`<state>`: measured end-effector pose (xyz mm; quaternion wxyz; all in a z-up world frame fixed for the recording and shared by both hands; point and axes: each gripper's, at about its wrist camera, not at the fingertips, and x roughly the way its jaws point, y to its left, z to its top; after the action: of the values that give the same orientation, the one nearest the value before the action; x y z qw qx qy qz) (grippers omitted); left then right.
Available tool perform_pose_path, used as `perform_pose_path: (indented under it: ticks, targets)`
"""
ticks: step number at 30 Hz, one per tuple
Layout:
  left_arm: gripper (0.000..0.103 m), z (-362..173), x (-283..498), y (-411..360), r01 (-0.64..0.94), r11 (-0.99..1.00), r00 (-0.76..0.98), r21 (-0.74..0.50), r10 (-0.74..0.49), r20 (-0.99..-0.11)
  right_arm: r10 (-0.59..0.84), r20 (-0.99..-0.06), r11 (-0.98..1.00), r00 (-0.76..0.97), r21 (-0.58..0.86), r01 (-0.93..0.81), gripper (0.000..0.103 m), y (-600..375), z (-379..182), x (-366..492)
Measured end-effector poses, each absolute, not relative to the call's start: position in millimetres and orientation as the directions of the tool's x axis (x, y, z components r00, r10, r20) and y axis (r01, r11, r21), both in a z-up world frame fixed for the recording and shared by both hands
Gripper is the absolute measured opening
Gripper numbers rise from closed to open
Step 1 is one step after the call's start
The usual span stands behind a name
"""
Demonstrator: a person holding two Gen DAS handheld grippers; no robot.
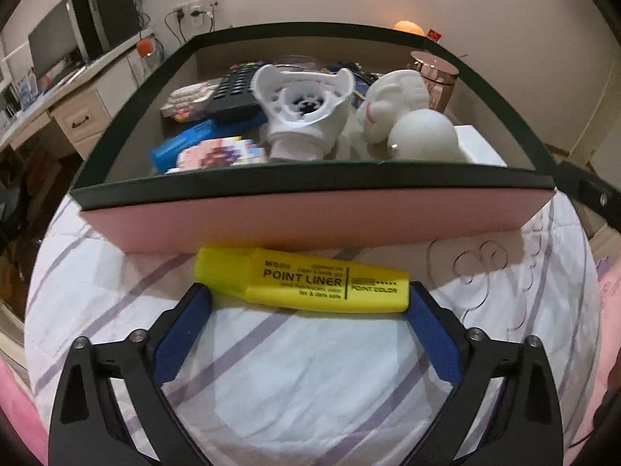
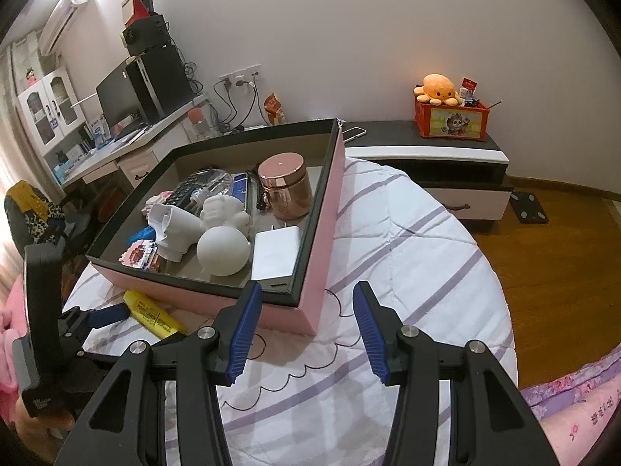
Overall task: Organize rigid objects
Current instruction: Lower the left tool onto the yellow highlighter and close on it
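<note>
A yellow highlighter [image 1: 306, 281] lies on the striped bed cover just in front of the pink box [image 1: 295, 221], whose rim is dark. My left gripper [image 1: 310, 291] is spread wide around it. The marker's right end sits at the right pad, and its cap lies across the tip of the left finger [image 1: 194, 310]. It rests on the cover, not clamped. The right wrist view shows the highlighter [image 2: 153, 314] and the left gripper's blue finger [image 2: 110, 315] beside it. My right gripper [image 2: 306, 289] hovers open and empty by the box's near corner.
The box [image 2: 322, 233] holds a white charger [image 2: 273, 250], a white ball [image 2: 223, 250], a rose-gold jar [image 2: 285, 186], a remote [image 1: 233, 93], a white figurine [image 1: 396, 93] and other small items. Beyond the bed stand a desk with a monitor [image 2: 116, 101] and a low cabinet [image 2: 427, 153].
</note>
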<state>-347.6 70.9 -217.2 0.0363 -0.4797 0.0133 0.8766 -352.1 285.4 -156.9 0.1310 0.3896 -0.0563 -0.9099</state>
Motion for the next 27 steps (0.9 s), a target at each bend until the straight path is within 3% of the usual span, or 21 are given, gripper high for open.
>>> perform_pose_path:
  ticks: [6,11,16,17,21,23,25,27]
  targets:
    - [0.078,-212.9,-338.9,45.2,-0.067,-0.998,-0.538,0.005,0.032,-0.842,-0.268,-0.701,-0.963,-0.661,0.186,0.193,0.051,278.7,-152.7,-358.3]
    - [0.072,-211.5,-333.3,14.0,-0.026,-1.000,-0.539,0.013,0.003,-0.843,-0.220,-0.728,-0.975,-0.649,0.140,0.174,0.051,269.9,-152.3,-371.8]
    - [0.077,-213.1,-324.4,-13.6,-0.017,-1.000,-0.540,-0.016,0.022,-0.841,-0.174,-0.764,-0.983,-0.621,0.100,0.152,0.048,263.8,-158.4,-389.3]
    - [0.080,-213.2,-323.7,-18.6,-0.013,-1.000,-0.542,-0.014,0.019,-0.840,-0.175,-0.771,-0.983,-0.613,0.099,0.157,0.041,262.4,-159.3,-392.6]
    - [0.091,-215.8,-321.7,-31.6,0.007,-1.000,-0.542,-0.013,0.007,-0.840,-0.159,-0.791,-0.985,-0.591,0.082,0.155,0.036,259.8,-163.8,-403.2]
    - [0.093,-216.2,-320.4,-37.3,-0.001,-1.000,-0.547,-0.025,0.022,-0.837,-0.174,-0.796,-0.982,-0.579,0.096,0.163,0.020,259.6,-164.8,-405.4]
    - [0.094,-216.7,-320.8,-40.9,-0.006,-1.000,-0.549,-0.022,0.022,-0.835,-0.130,-0.807,-0.987,-0.576,0.051,0.151,0.012,257.1,-167.0,-408.1]
    - [0.096,-216.6,-321.1,-44.0,-0.008,-1.000,-0.556,-0.019,0.020,-0.831,-0.135,-0.811,-0.987,-0.568,0.061,0.148,0.012,258.4,-168.7,-409.7]
